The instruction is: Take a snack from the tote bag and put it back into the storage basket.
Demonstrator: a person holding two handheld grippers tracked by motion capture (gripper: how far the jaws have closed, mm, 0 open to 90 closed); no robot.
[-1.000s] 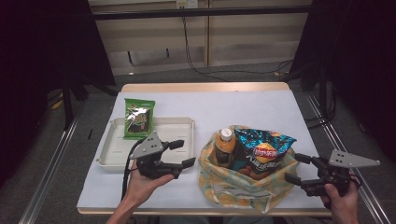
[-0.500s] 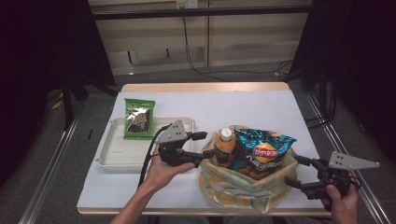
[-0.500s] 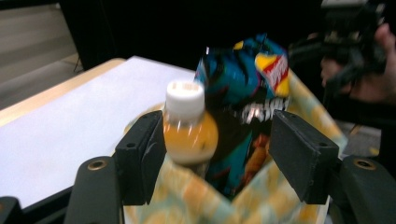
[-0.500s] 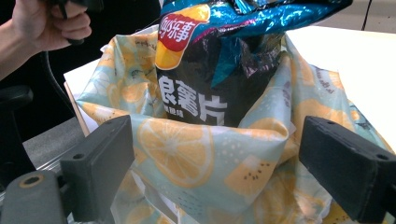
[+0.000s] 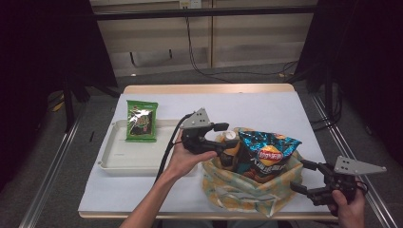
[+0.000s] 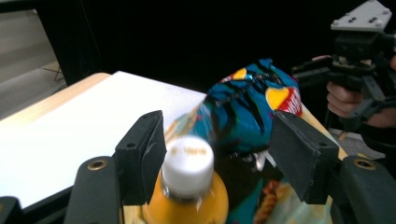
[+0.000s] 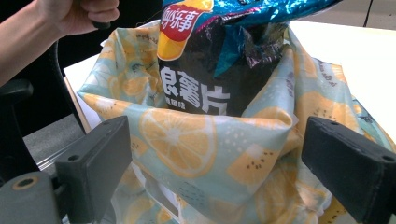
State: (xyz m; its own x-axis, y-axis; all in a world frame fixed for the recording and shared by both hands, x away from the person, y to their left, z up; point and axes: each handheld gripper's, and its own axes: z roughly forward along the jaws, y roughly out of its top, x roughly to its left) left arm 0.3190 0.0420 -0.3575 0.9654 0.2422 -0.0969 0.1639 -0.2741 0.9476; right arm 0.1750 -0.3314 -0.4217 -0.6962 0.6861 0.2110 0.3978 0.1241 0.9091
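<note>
Work in hand: emptying of fruit-print bag (image 5: 247, 183) onto white tray (image 5: 119, 159).
Left gripper (image 6: 212, 158): jaws spread, straddling cap of orange bottle (image 6: 189, 186); not yet closed on it.
Right gripper (image 7: 215, 172): jaws spread, just beside bag's near wall, gripping nothing.
Bottle: upright inside bag, beside blue chip packet (image 5: 263, 154).
Done: green snack pack (image 5: 141, 120) lying on tray's far edge.
Left, by judgement: bottle and chip packet to be lifted out.
Progress: early; judged roughly one item of three.

Grey floor (image 5: 43, 156), pale wall panels (image 5: 157, 38) — dark curtains (image 5: 43, 47)
</note>
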